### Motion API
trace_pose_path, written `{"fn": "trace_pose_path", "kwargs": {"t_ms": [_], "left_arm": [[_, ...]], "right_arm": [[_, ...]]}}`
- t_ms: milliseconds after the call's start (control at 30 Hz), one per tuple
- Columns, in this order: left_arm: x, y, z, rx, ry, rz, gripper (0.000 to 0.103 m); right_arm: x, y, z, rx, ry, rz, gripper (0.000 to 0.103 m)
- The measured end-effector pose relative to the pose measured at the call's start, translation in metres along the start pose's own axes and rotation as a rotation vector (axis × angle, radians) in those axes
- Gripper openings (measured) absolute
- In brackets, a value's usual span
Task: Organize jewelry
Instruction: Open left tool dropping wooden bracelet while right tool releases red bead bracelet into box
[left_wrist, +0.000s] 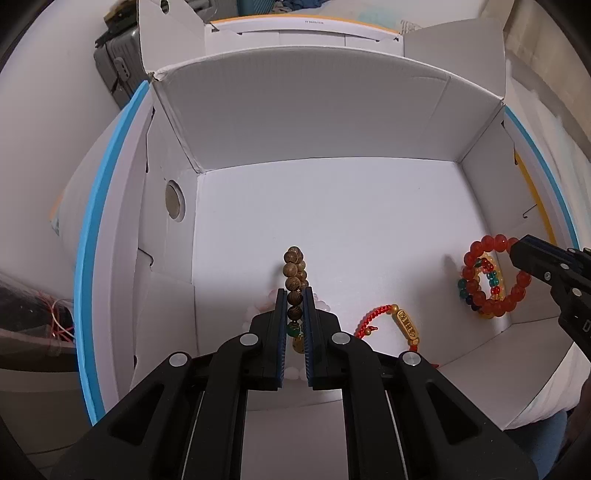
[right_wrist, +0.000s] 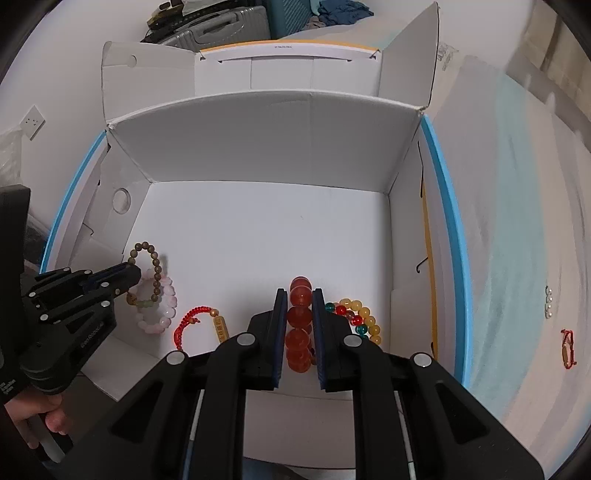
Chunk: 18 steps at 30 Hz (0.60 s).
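Note:
A white cardboard box (left_wrist: 332, 206) holds several bracelets. My left gripper (left_wrist: 295, 295) is shut on a brown wooden-bead bracelet (left_wrist: 293, 271), held on edge above a pink bead bracelet (right_wrist: 162, 314). My right gripper (right_wrist: 300, 297) is shut on a red bead bracelet (right_wrist: 300, 325), also on edge over the box floor. A multicolour bead bracelet (right_wrist: 356, 317) lies right of the red one. A red cord bracelet with a gold charm (left_wrist: 399, 323) lies between the two grippers. From the right wrist view the left gripper (right_wrist: 125, 275) and the wooden bracelet (right_wrist: 147, 273) show at the left.
The box has raised flaps (right_wrist: 147, 62) and a blue-edged lid (left_wrist: 92, 258) around it. A red cord bracelet (right_wrist: 569, 347) and a small silver piece (right_wrist: 549, 302) lie on the bed outside the box at right. A grey suitcase (left_wrist: 118, 62) stands behind.

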<state>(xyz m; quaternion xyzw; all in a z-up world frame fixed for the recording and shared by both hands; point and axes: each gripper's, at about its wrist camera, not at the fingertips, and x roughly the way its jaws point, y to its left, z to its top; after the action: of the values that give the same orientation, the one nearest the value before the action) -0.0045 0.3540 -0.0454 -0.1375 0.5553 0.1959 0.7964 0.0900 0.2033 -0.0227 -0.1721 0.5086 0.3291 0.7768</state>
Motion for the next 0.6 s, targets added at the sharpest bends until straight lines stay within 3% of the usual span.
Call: {"fn": "trace_pose_path", "kwargs": {"t_ms": [267, 333, 433, 600], "left_arm": [[-0.003, -0.001, 0.002, -0.014, -0.001, 0.003, 0.01], [-0.004, -0.001, 0.002, -0.015, -0.005, 0.007, 0.019], [-0.008, -0.002, 0.001, -0.019, -0.02, 0.011, 0.037], [-0.018, -0.006, 0.003, -0.016, -0.052, 0.026, 0.054]], "right_arm": [[0.001, 0.001, -0.001, -0.006, 0.005, 0.0, 0.014], [0.001, 0.003, -0.001, -0.012, 0.004, -0.006, 0.016], [-0.001, 0.003, -0.003, -0.005, -0.002, -0.006, 0.033], [-0.008, 0.002, -0.003, 0.002, -0.02, -0.001, 0.058]]}}
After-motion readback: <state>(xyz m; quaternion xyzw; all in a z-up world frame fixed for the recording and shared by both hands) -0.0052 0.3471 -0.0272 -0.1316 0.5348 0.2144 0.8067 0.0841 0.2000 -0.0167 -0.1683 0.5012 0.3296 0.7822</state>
